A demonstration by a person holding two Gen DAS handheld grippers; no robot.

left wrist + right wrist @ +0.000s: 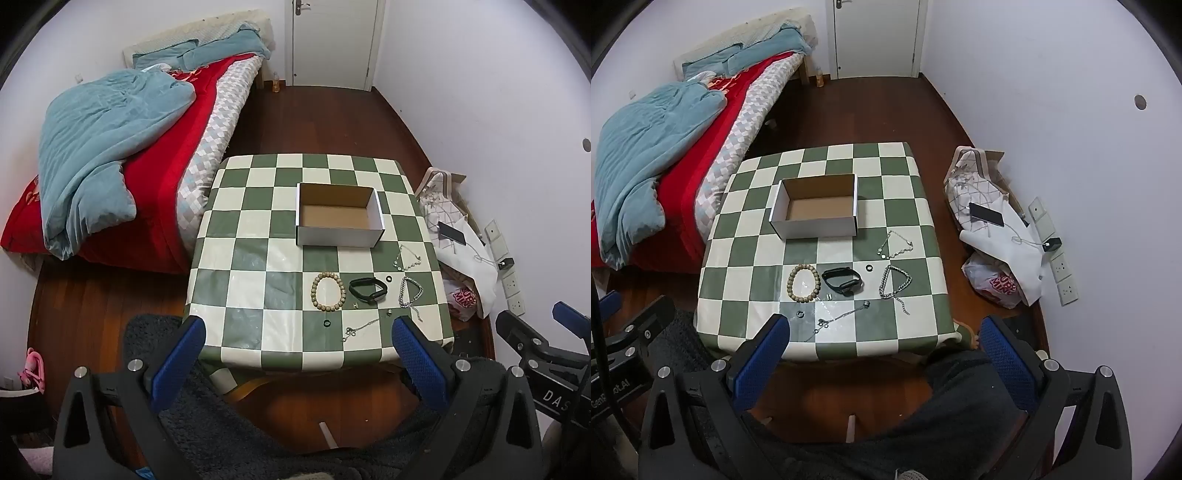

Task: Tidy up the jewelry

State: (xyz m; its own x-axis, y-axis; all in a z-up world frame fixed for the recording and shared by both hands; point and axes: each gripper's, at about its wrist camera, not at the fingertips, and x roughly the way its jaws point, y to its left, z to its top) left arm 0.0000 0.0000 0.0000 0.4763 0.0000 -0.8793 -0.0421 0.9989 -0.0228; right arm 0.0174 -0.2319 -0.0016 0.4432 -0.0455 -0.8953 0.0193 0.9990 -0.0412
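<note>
An empty white cardboard box (339, 236) (816, 225) stands on the green-and-cream checkered table (258, 236) (753, 266). In front of it lie a wooden bead bracelet (328, 292) (804, 283), a black wristband (368, 289) (843, 282), a thick silver chain (410, 292) (895, 281), a thin beaded chain (408, 256) (895, 244), a thin necklace (364, 326) (842, 314) and small black rings (326, 323) (868, 267). My left gripper (297, 332) and right gripper (884, 328) hover open and empty before the table's near edge.
A bed with a red sheet and blue quilt (110, 147) (646, 155) stands left of the table. Bags with a phone (986, 214) (452, 232) and wall sockets lie to the right. A dark rug (221, 424) and wooden floor lie below the grippers.
</note>
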